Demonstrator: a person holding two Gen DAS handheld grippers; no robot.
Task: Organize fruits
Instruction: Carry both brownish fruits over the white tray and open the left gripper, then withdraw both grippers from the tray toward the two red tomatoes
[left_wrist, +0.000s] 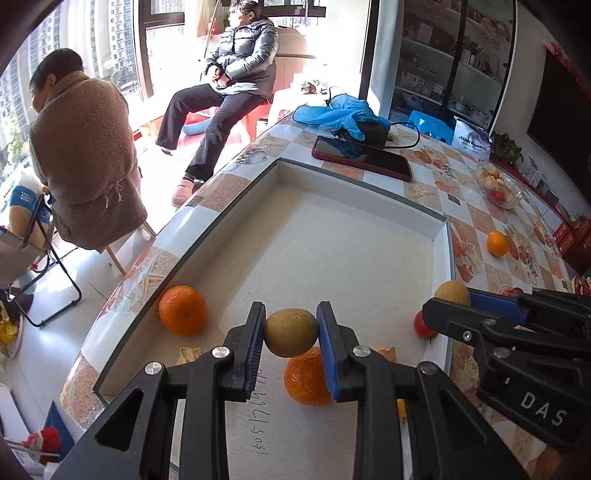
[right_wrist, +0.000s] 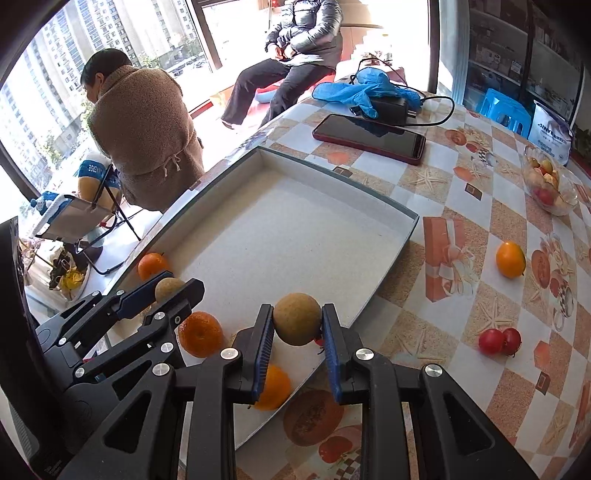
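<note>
A person in a brown fleece coat (left_wrist: 85, 155) is sitting at far left with their back turned; a second person in a shiny dark jacket (left_wrist: 243, 55) is sitting by the window. On the table (right_wrist: 461, 206), an orange (left_wrist: 183, 310) is lying against the left wall of the shallow white tray (left_wrist: 354, 177); the left gripper (left_wrist: 290, 332) is hanging over the tray's near end, its blue pads squeezing a small brownish-green fruit (left_wrist: 290, 332), with another orange (left_wrist: 306, 380) lying just beneath. The right gripper (right_wrist: 297, 325) is clamping a second brown fruit (right_wrist: 297, 325) above the tray's right edge, over a third orange (right_wrist: 275, 387). Further right, two red tomatoes (right_wrist: 499, 341) are sitting touching on the tablecloth; a loose orange (right_wrist: 510, 259) is lying beyond them; a glass bowl (right_wrist: 550, 184) of fruit is standing near the far edge; a phone (right_wrist: 369, 137) is lying behind the tray.
</note>
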